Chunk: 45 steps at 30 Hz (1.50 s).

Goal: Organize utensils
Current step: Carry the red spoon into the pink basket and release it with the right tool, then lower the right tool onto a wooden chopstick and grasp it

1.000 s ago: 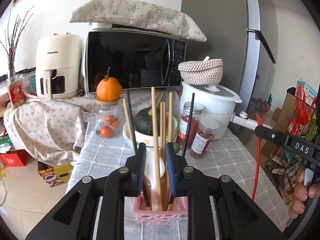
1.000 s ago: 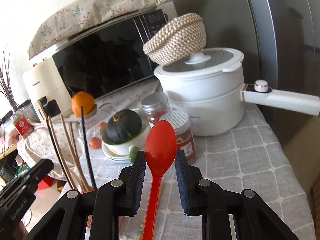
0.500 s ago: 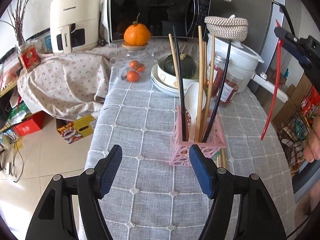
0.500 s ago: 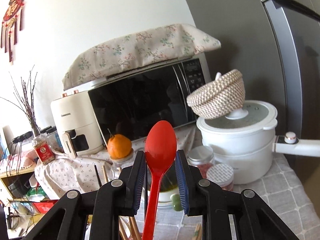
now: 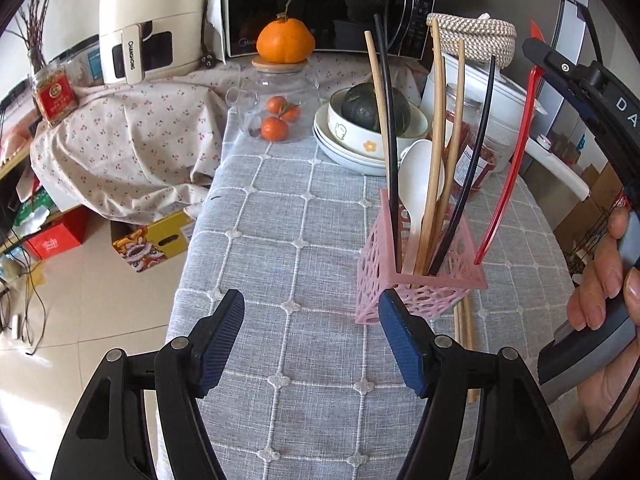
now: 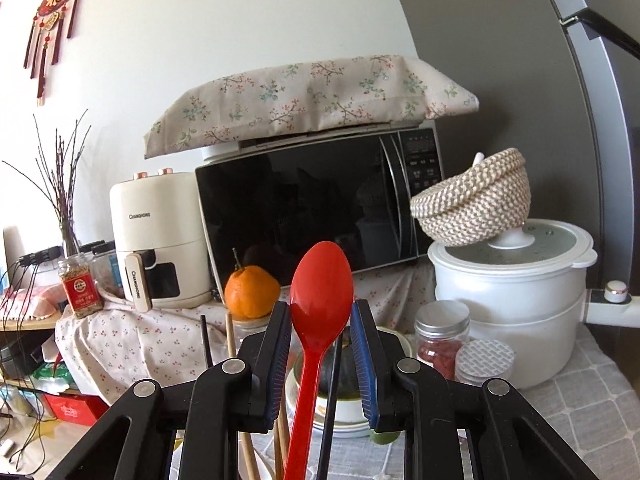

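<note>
A pink perforated holder (image 5: 420, 280) stands on the grey checked tablecloth (image 5: 280, 240). It holds wooden chopsticks (image 5: 434, 160), black chopsticks (image 5: 390, 140) and a white spoon (image 5: 418, 184). My right gripper (image 6: 322, 316) is shut on a red spoon (image 6: 320, 312), bowl up. In the left wrist view the red spoon (image 5: 508, 184) hangs with its handle tip at the holder's right rim. My left gripper (image 5: 312, 336) is open and empty, just in front of the holder. Loose wooden chopsticks (image 5: 466, 332) lie on the cloth beside the holder.
Behind the holder stand stacked plates with a bowl and dark squash (image 5: 372, 108), red-filled jars (image 6: 440, 344), a white pot (image 6: 516, 300) with a woven basket (image 6: 476, 200), a glass jar with oranges (image 5: 280, 92), a microwave (image 6: 320, 220) and an air fryer (image 5: 148, 20). The table's left edge drops to the floor.
My left gripper has opened, let go of the chopsticks in the holder and drawn back. My right gripper has risen with the red spoon and brought it over the holder's right side.
</note>
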Motion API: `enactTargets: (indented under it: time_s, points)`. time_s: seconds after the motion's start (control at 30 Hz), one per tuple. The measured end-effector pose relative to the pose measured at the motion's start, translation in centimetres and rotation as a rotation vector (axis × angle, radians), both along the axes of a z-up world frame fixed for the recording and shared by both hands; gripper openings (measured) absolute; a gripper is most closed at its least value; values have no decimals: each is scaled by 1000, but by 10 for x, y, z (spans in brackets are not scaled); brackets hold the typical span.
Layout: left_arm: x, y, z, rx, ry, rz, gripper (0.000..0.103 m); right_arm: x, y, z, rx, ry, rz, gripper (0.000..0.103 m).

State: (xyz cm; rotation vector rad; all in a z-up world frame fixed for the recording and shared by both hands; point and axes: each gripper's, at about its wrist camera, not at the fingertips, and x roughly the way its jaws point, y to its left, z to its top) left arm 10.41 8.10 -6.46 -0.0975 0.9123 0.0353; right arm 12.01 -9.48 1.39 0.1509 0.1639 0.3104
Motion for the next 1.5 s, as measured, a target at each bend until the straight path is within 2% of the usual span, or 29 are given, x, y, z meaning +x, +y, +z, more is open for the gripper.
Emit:
enactTargets:
  time_s: [0.23, 0.37, 0.47, 0.53, 0.67, 0.77, 0.9, 1.03, 1.3, 1.5]
  points:
    - [3, -3, -2, -1, -6, -1, 72, 4, 4, -12, 12, 4, -27, 28]
    - [3, -3, -4, 8, -1, -1, 72, 6, 5, -23, 15, 54, 20, 31]
    - [3, -2, -5, 1, 7, -2, 72, 6, 2, -24, 19, 110, 73, 42]
    - [2, -2, -6, -6, 16, -7, 72, 3, -3, -20, 10, 138, 93, 44]
    - [0, -3, -10, -43, 41, -15, 74, -2, -21, -12, -61, 211, 122, 53]
    - [0, -6, -12, -91, 57, -16, 77, 1, -43, -19, -65, 329, 115, 62]
    - [-1, -14, -15, -98, 76, -19, 78, 11, -64, -44, -91, 519, 101, 62]
    - [-2, -22, -15, -79, 77, -36, 79, 20, -71, -71, -130, 669, 93, 62]
    - [2, -27, -25, -75, 115, -54, 79, 45, -54, -120, -234, 842, 97, 62]
    - [3, -33, -30, -59, 132, -89, 79, 68, -49, -150, -219, 922, 83, 41]
